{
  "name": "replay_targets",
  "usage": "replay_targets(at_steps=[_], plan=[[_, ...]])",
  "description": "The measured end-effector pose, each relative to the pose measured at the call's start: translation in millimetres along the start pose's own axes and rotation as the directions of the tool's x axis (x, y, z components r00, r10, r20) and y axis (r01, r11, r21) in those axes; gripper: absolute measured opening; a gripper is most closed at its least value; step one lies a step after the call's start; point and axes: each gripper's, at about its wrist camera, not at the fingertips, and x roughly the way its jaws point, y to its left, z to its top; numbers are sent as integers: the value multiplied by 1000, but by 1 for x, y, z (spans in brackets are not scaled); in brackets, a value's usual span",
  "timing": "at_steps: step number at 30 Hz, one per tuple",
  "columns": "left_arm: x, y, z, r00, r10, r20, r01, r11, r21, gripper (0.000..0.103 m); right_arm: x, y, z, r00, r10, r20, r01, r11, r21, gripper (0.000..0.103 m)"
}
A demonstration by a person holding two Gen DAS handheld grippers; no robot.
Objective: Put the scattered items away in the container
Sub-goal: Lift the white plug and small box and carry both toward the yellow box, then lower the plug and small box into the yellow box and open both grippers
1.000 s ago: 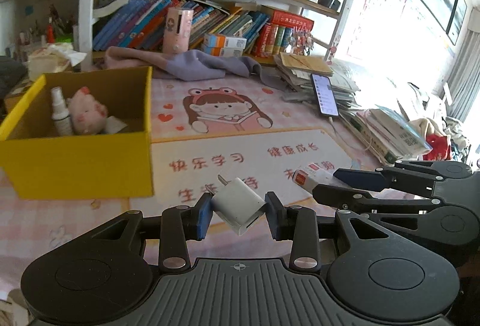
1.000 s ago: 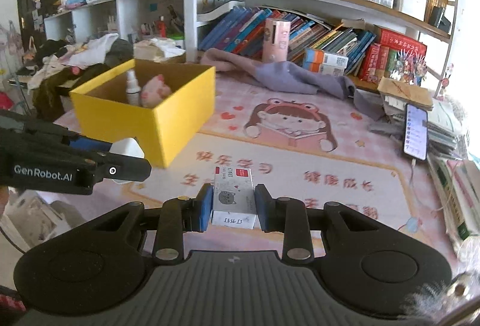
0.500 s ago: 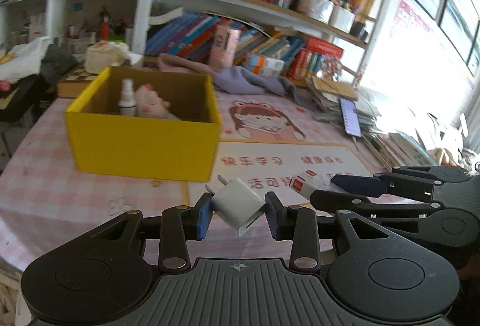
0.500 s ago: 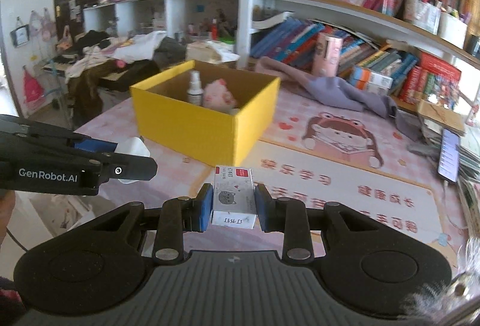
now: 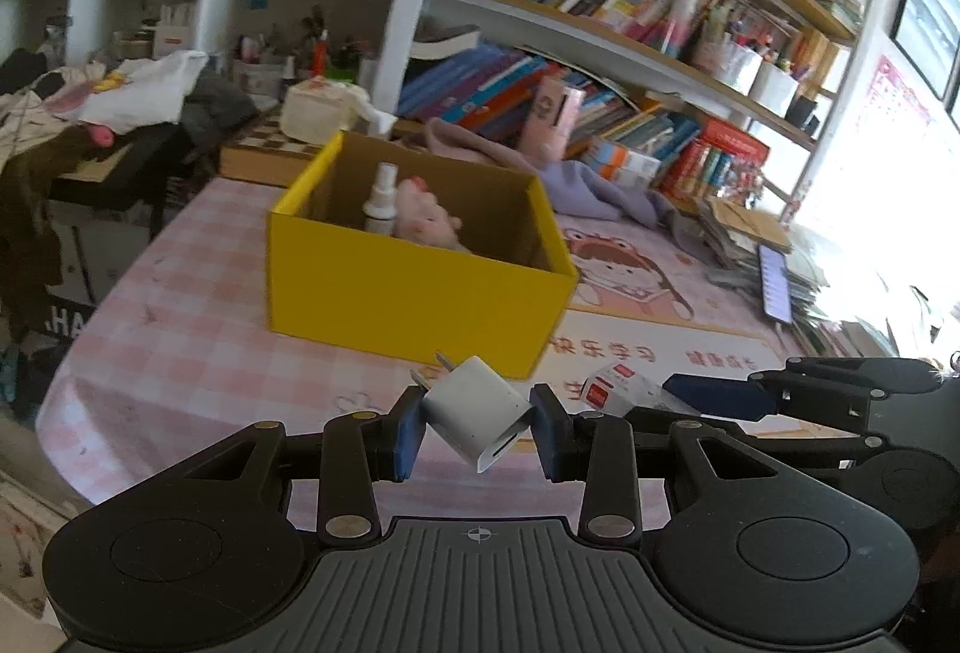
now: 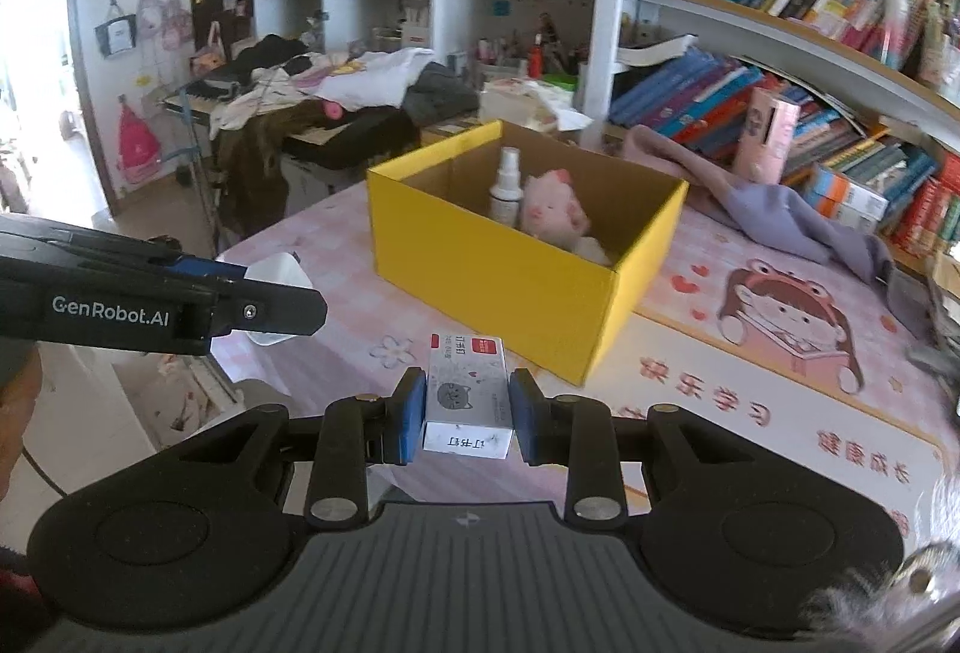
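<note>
One yellow box (image 5: 414, 305) stands open-topped on the pink-checked bench (image 5: 180, 353) and serves as the landmark here. Left of the box and nearer the camera, the left gripper (image 5: 477, 428) is clenched on one white charger plug (image 5: 477, 413), tilted with its two prongs pointing up toward the box's front wall; the plug is held above the bench, short of the box and outside it. Inside the box are two items: one white spray bottle (image 6: 504, 191) standing upright and, just beside it on its right, one pink plush pig (image 6: 552, 218). In front of the box's near corner (seen from the right wrist), the right gripper (image 6: 468, 416) is clenched on one small white carton (image 6: 468, 392) with a red label, also outside the box. Behind the box to the right, one purple cloth (image 6: 774, 209) lies on the bench below the bookshelves (image 6: 780, 23).
</note>
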Motion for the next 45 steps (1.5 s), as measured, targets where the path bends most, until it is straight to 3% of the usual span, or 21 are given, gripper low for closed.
replay_targets(at_steps=[13, 24, 36, 45], plan=[[22, 15, 42, 998, 43, 42, -45, 998, 50, 36, 40, -11, 40, 997, 69, 23, -69, 998, 7, 28], [83, 16, 95, 997, 59, 48, -64, 989, 131, 36, 89, -62, 96, 995, 7, 104, -7, 1000, -10, 28], [191, 23, 125, 992, 87, -96, -64, 973, 220, 36, 184, -109, 118, 997, -72, 22, 74, 995, -64, 28], [243, 30, 124, 967, 103, -231, -45, 968, 246, 36, 261, -133, 125, 990, -108, -92, 87, 973, -214, 28]])
